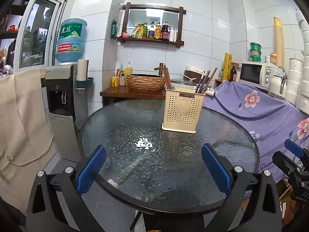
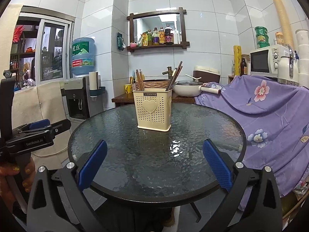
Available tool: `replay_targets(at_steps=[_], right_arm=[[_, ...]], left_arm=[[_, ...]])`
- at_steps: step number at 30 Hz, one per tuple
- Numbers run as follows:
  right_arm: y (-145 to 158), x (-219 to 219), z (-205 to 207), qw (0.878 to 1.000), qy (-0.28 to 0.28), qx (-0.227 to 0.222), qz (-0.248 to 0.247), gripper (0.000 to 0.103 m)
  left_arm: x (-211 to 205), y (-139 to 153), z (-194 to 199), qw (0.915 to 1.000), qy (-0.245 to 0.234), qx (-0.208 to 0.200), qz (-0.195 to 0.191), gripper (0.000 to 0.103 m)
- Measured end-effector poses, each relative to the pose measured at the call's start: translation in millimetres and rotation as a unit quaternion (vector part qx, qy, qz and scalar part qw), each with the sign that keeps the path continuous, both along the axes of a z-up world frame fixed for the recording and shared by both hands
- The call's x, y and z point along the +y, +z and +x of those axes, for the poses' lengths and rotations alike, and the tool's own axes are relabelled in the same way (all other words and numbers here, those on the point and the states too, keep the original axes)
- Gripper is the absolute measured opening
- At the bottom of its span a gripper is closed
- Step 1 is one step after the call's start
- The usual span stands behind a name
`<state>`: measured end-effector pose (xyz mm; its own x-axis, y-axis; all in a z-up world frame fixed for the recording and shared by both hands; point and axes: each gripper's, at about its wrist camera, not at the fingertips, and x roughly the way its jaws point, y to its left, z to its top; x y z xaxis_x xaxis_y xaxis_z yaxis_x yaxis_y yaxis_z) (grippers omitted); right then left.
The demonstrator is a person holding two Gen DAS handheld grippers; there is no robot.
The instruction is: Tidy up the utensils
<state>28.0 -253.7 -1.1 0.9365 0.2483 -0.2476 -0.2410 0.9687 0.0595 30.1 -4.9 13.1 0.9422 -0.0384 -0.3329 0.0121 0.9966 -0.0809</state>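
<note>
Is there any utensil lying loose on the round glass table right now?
No, the round glass table carries only the cream perforated plastic holder with brown chopsticks standing inside.

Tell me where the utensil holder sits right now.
The cream utensil holder stands upright on the round glass table, toward its far edge, right of centre in the left wrist view, chopsticks inside.

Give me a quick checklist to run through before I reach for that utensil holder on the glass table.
1. Left tool open, nothing held: ok.
2. Right tool open, nothing held: ok.
3. Utensil holder upright on the glass table: ok.
4. Chopsticks standing in the holder's left compartment, more utensils at its right: ok.
5. Loose utensils on the table to sort: none seen.
6. Utensils sorted by type: cannot tell.
</note>
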Motion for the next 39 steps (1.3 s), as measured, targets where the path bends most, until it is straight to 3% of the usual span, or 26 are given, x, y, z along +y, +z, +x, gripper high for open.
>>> replay_targets(at_steps=[39], right_arm=[[-0.3, -2.0, 3.2, 1.000, 0.002, 0.006, 0.000, 0.097]], left_arm=[[-4.7, -1.6, -0.5, 0.9999, -0.006, 0.006, 0.007, 0.097]])
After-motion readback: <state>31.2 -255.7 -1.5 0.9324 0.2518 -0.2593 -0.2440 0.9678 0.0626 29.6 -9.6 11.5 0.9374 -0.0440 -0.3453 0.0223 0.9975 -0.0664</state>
